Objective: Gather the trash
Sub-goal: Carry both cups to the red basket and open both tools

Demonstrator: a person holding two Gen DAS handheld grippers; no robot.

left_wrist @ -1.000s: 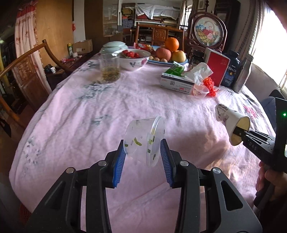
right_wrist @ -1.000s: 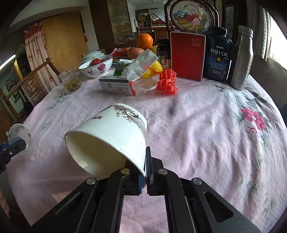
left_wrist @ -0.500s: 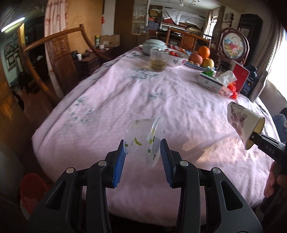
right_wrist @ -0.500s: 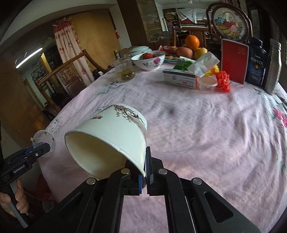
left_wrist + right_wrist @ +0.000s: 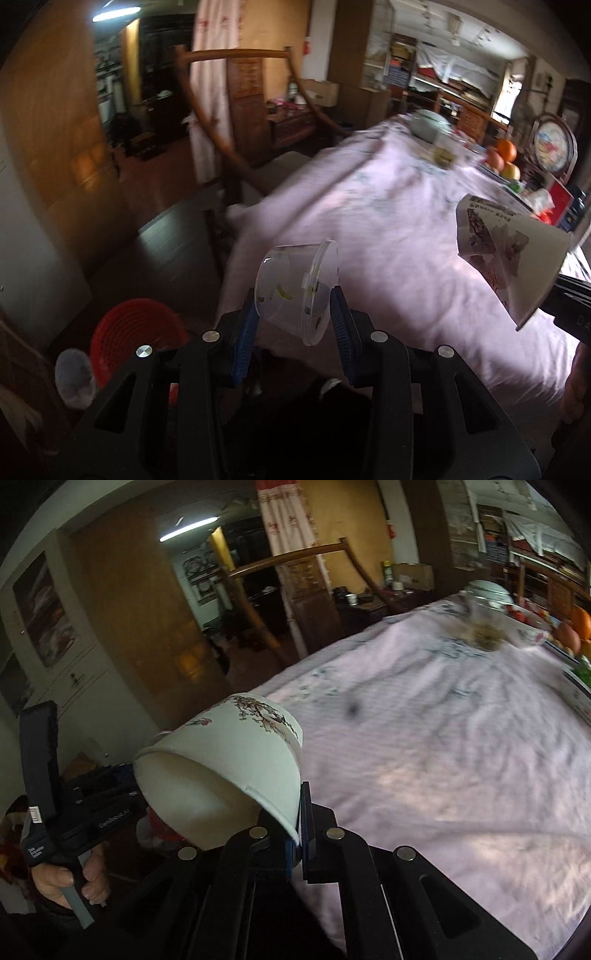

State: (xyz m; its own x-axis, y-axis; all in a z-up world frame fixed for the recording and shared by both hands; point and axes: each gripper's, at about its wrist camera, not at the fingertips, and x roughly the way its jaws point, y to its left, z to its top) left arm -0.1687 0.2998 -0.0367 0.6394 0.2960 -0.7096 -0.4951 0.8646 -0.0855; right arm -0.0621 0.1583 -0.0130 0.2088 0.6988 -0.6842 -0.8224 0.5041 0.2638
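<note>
The left gripper (image 5: 295, 325) holds a clear plastic cup (image 5: 295, 288) between its blue pads (image 5: 245, 339), the cup lying on its side with the rim toward the right and small green scraps stuck inside. It hangs past the near edge of the table (image 5: 388, 229), which is covered with a pink cloth, and above a dark floor. Below and to the left stands a red basket (image 5: 136, 336) with a pale plastic bag (image 5: 74, 376) beside it.

The right gripper (image 5: 299, 823) has its jaws closed tight on the rim of a white paper cup (image 5: 229, 768) printed with a flowering branch; the cup is tilted, its mouth facing down and toward the camera. It is held at the table's near edge, with the left gripper and the hand (image 5: 66, 882) carrying it visible behind the cup at lower left.

Farther back on the table the blurred shapes of a glass (image 5: 484, 624), a covered bowl (image 5: 428, 123) and some fruit (image 5: 504, 158) show, and a wooden chair (image 5: 236, 110) stands beside it
</note>
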